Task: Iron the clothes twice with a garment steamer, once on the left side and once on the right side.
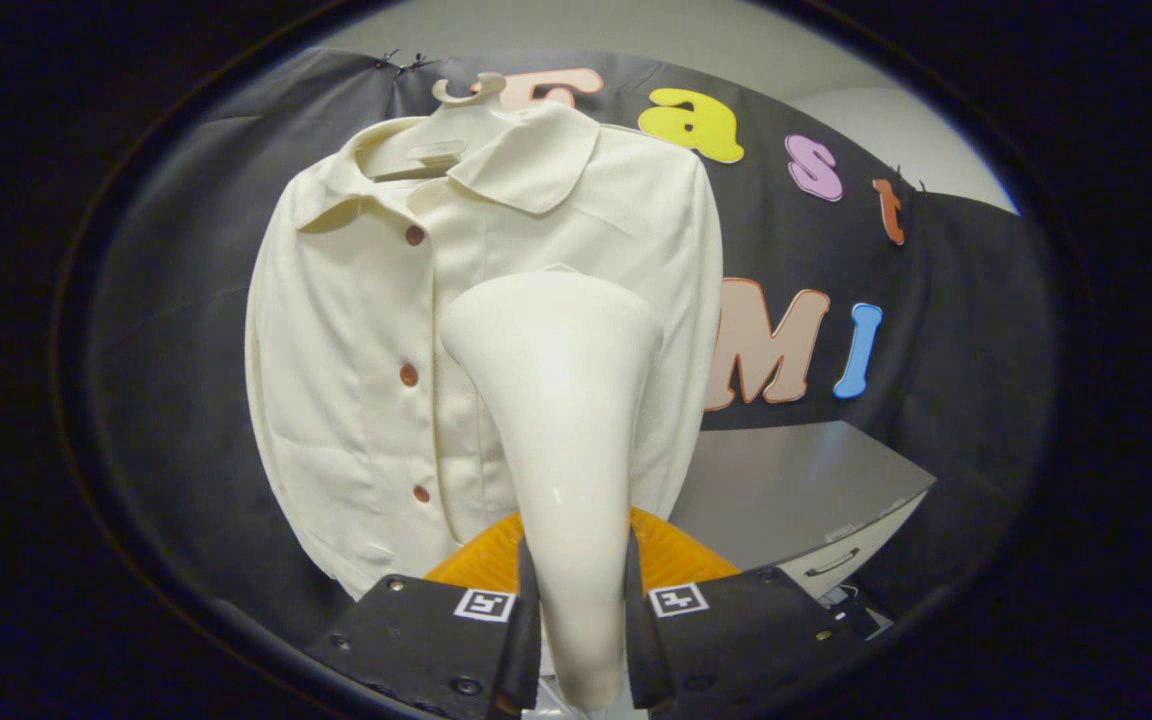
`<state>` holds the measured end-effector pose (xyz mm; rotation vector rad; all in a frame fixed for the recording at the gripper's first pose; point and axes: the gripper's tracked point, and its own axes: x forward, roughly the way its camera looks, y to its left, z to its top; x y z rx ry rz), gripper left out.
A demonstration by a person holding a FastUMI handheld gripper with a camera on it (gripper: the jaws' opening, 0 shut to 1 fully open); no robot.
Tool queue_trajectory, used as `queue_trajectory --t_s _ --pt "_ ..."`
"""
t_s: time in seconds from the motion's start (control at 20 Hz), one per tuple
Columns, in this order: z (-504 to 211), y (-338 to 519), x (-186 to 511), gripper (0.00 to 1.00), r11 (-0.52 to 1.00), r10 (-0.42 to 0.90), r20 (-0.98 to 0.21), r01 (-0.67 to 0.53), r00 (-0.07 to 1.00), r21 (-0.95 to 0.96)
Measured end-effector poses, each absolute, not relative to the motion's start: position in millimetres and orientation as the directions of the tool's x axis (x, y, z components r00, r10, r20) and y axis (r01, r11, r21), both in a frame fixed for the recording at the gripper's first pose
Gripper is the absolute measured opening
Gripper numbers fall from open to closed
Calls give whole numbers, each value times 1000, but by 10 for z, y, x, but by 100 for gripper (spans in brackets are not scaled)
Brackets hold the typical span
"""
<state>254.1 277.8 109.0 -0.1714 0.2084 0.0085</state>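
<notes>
A cream button-up shirt (356,340) hangs on a pale hanger (461,95) against the black cloth wall. My gripper (576,610) is shut on the neck of a white garment steamer (556,400), both fingers pressing its narrow handle. The steamer's wide head rises ahead of the fingers and stands in front of the shirt's right half, roughly at mid-chest height. It hides part of the fabric there. Three brown buttons (408,375) run down the placket left of the steamer head.
A grey countertop (786,490) with a drawer front and handle (831,562) lies to the right, beyond the shirt. An orange ribbed part (676,560) shows just behind the fingers. The black cloth wall (936,300) spans the background.
</notes>
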Motion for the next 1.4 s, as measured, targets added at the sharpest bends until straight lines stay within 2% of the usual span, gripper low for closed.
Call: queue_trajectory --t_s 0.65,1.4 --pt "1030 2658 2800 35 989 -61 -188 33 980 -147" --pt "-97 2551 2632 35 987 -132 -274 101 953 -124"
